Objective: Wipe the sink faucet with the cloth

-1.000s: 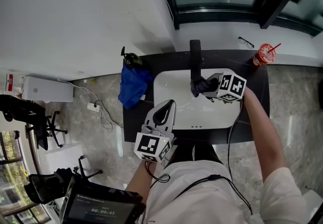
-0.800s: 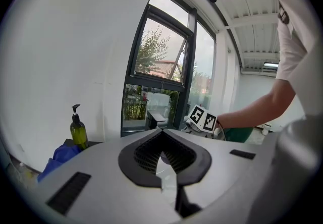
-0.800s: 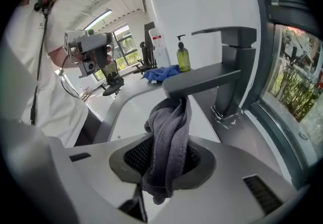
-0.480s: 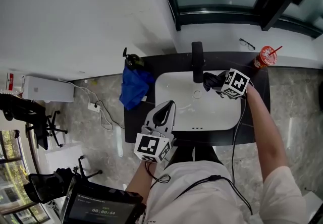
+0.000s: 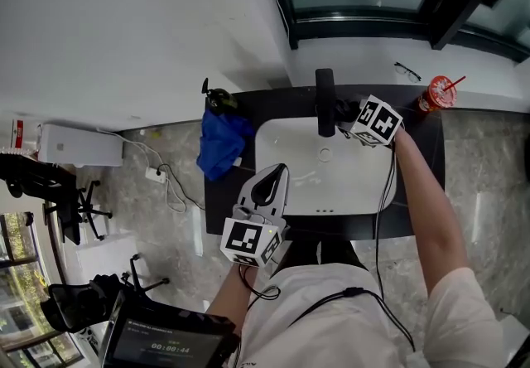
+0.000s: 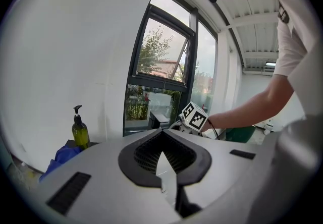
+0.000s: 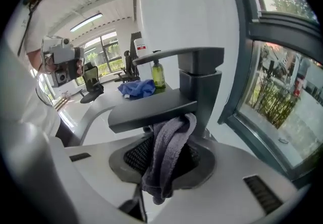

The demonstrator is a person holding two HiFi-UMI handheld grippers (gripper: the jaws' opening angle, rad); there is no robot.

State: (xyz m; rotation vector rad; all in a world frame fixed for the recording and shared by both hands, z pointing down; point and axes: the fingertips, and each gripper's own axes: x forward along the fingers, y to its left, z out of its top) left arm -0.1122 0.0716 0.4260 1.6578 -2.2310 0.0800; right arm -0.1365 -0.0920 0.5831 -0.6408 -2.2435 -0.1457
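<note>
A black faucet [image 5: 325, 101] stands at the back of the white sink [image 5: 286, 161]. My right gripper [image 5: 351, 119] is at the faucet's right side, shut on a dark grey cloth [image 5: 342, 113] that presses against the faucet body. In the right gripper view the cloth [image 7: 170, 142] hangs folded out of the right gripper [image 7: 162, 165], touching the faucet's upright [image 7: 201, 79] just under the spout [image 7: 151, 109]. My left gripper [image 5: 268, 186] hovers over the sink's front edge with its jaws together and nothing in them.
A green soap bottle [image 5: 217, 98] and a crumpled blue cloth [image 5: 219, 142] sit on the dark counter left of the sink. A red cup with a straw [image 5: 436, 92] and glasses [image 5: 404, 70] are at the right. The window sill runs behind the faucet.
My right gripper carried the cloth from the spout's front end out to the right, then back along the faucet toward its base by the window. The left gripper stayed still.
</note>
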